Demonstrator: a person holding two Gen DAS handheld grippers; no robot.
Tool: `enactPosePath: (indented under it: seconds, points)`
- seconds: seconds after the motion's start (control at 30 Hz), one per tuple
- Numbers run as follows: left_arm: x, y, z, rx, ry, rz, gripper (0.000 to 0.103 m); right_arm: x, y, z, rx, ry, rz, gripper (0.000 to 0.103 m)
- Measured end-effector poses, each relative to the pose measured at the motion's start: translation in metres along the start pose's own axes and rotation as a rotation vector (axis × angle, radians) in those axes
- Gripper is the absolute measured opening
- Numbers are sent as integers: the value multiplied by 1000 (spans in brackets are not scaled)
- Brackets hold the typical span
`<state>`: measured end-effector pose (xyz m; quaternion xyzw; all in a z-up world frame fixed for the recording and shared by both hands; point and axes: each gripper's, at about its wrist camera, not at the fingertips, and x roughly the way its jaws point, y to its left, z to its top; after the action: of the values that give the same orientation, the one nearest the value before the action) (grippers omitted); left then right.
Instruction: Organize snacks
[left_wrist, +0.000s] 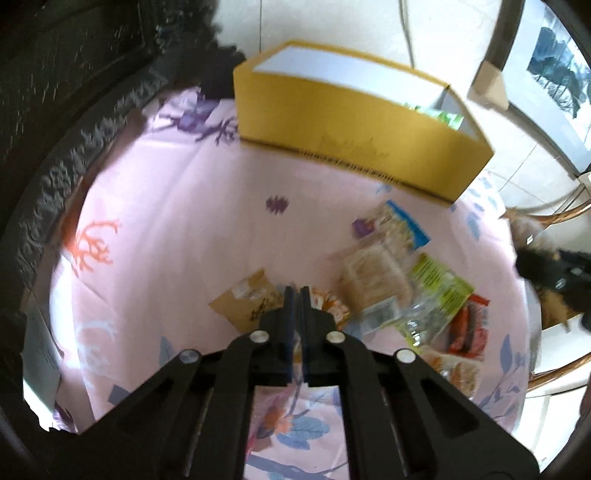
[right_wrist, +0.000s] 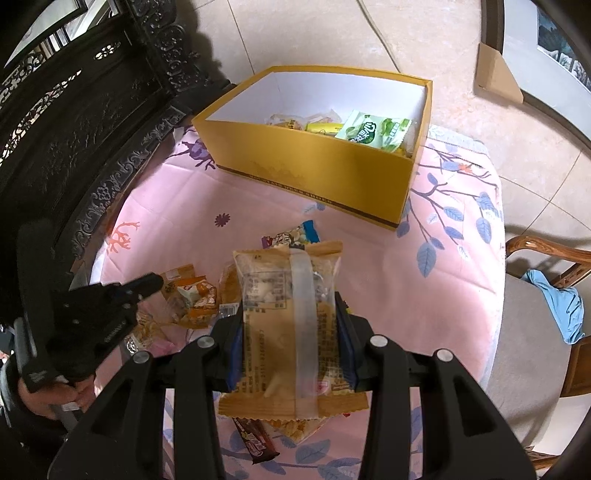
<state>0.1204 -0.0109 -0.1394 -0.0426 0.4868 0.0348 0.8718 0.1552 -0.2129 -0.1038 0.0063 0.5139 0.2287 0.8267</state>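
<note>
The cake pack (right_wrist: 291, 321) sits between the right gripper's (right_wrist: 291, 332) jaws, squeezed at its middle. It looks light, soft and crinkly, so hold it gently. The left gripper (left_wrist: 295, 295) is closed on nothing, just above small snacks (left_wrist: 325, 306). Only the right view shows snacks inside the box (right_wrist: 317, 173).

Legible text is sparse. A green packet (right_wrist: 376, 132) lying in the yellow box (right_wrist: 314, 173), ahead of the right hand-held gripper (right_wrist: 291, 332), bears large white Chinese characters, of which "心" and "酥" can be made out. A line of dark capitals runs along the band at the foot of the box's near wall, too small to read. The tan packet (right_wrist: 288, 295) between that hand-held gripper's fingers carries a printed table and fine lines of text, none legible. The left-wrist view is blurred; nothing reads there.
</note>
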Motion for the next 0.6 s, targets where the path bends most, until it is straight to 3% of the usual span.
enactPosePath:
  seconds: [0.13, 0.27, 0.33, 0.37, 0.4, 0.43, 0.5, 0.6]
  points:
    - [-9, -5, 5, 15, -27, -3, 2, -4, -2, -1, 10, -10, -2, 42]
    - [5, -9, -3, 6, 25, -33, 2, -6, -4, -5, 17, -9, -4, 42]
    - [13, -12, -8, 3, 35, -13, 6, -5, -7, -8, 25, 0, -2, 42]
    - [19, -12, -9, -9, 45, -17, 25, -4, -8, -9, 30, 4, -3, 42]
    - [25, -11, -11, -25, 59, -21, 64, -3, -9, -10, 33, 7, -3, 42]
    - [29, -9, -12, -40, 58, -22, 78, -3, -11, -12, 36, 11, -4, 42]
    - [36, -9, -13, -56, 48, -43, 82, -1, -15, -14, 45, 19, -10, 42]
    - [55, -15, -12, -46, 116, -74, 87, 0, -19, -16, 56, 24, -13, 42]
